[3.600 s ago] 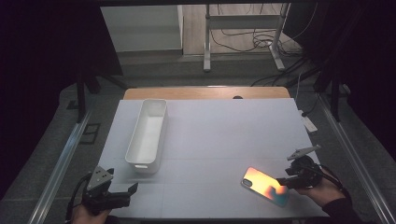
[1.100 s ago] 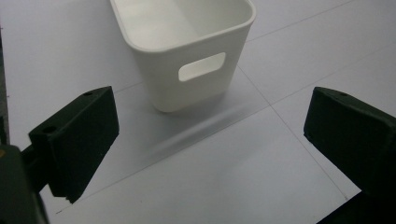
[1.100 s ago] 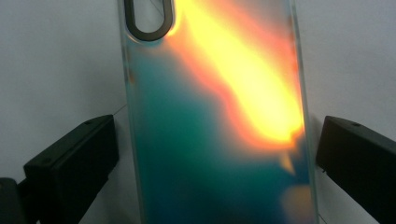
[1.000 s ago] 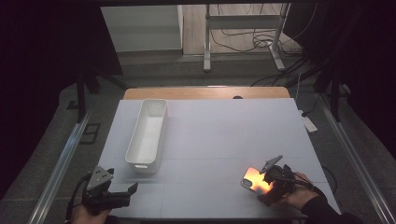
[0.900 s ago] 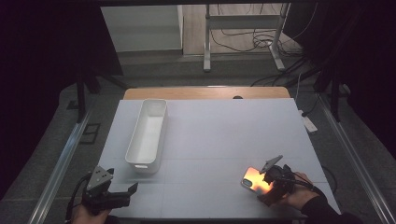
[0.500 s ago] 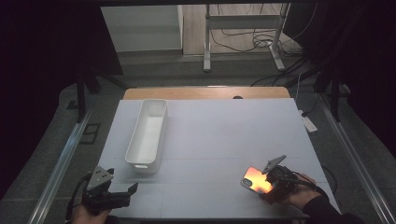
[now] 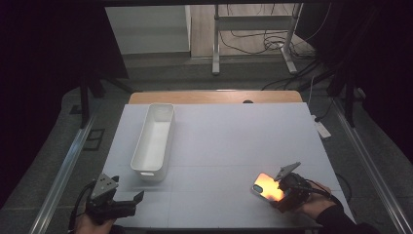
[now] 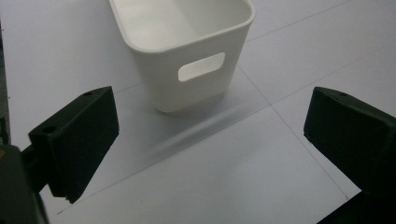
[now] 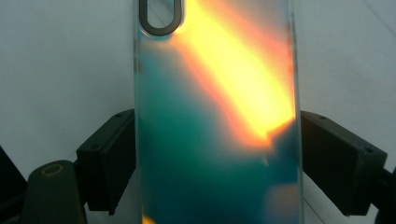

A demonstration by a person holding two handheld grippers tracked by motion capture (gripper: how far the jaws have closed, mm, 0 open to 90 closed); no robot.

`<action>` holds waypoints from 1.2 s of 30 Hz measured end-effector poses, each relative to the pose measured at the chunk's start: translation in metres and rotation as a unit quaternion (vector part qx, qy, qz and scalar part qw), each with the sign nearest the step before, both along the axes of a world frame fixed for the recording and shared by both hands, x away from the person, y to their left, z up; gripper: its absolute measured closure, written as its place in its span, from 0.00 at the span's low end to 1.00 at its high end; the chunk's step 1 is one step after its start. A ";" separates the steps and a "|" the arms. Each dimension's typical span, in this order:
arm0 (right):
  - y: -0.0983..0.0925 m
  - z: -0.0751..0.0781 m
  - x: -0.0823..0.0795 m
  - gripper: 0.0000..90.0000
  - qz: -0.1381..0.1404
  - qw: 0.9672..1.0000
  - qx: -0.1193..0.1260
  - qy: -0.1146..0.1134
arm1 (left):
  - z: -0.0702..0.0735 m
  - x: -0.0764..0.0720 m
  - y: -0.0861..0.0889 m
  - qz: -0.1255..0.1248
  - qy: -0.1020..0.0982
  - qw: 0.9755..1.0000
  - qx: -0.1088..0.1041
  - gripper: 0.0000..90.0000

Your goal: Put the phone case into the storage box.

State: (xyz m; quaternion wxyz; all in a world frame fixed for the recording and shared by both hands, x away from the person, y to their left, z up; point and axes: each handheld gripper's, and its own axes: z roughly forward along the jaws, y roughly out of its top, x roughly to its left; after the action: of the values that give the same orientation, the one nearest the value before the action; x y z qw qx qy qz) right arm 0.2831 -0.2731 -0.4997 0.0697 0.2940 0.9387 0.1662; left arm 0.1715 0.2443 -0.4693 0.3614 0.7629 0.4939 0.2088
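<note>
A phone case [image 7: 264,185] with an iridescent orange and teal back lies flat near the white table's front right. My right gripper [image 7: 278,196] straddles its near end. In the right gripper view both pads [image 9: 108,158] press the long edges of the case [image 9: 215,116]; the jaws have just been closing on it, so this gripper [image 9: 218,161] is shut on it. My left gripper [image 7: 134,204] rests at the front left corner, open and with nothing in it. Its jaws [image 8: 210,154] point at the short end of a white bin [image 8: 187,88].
The long white bin [image 7: 141,141] stands lengthwise on the left half of the table [image 7: 234,141], nothing inside it. A wooden strip [image 7: 214,96] runs along the table's far edge. Metal stand legs and cables [image 7: 253,39] lie on the floor beyond.
The right gripper has moved left from beside the phone case onto its near end, and its jaws now grip the case's edges. The left gripper has not moved.
</note>
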 end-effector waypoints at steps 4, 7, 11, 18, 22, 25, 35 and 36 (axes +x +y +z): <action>0.000 0.004 -0.001 0.18 0.003 1.000 0.020 -0.004 | 0.000 0.000 0.000 -0.001 -0.001 1.000 -0.001 0.04; 0.000 0.006 -0.001 0.18 0.004 1.000 0.027 -0.009 | 0.000 0.001 0.001 -0.005 0.002 1.000 -0.003 0.04; 0.000 0.011 0.000 0.18 0.005 0.999 0.045 -0.014 | 0.000 0.002 0.002 -0.013 0.007 1.000 -0.011 0.04; 0.000 0.022 0.001 0.18 0.004 0.996 0.080 -0.028 | 0.000 0.002 0.003 -0.024 0.009 0.999 -0.020 0.01; 0.001 0.028 0.001 0.18 0.003 0.994 0.098 -0.036 | 0.000 0.002 0.004 -0.024 0.008 0.999 -0.022 0.00; 0.003 0.031 0.001 0.18 0.005 0.993 0.113 -0.039 | 0.001 0.002 0.004 -0.023 0.007 0.999 -0.022 0.00; 0.008 0.043 0.002 0.18 0.018 0.988 0.149 -0.048 | 0.007 0.005 0.004 -0.024 0.000 0.998 -0.050 0.00; 0.009 0.044 0.001 0.18 0.018 0.987 0.154 -0.048 | 0.007 0.005 0.003 -0.027 0.003 0.998 -0.051 0.00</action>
State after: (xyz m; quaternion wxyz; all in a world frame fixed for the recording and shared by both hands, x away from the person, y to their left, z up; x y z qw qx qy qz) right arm 0.2844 -0.2643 -0.4554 0.0651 0.2756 0.9027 0.3239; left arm 0.1770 0.2471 -0.4624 0.4041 0.7572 0.4840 0.1707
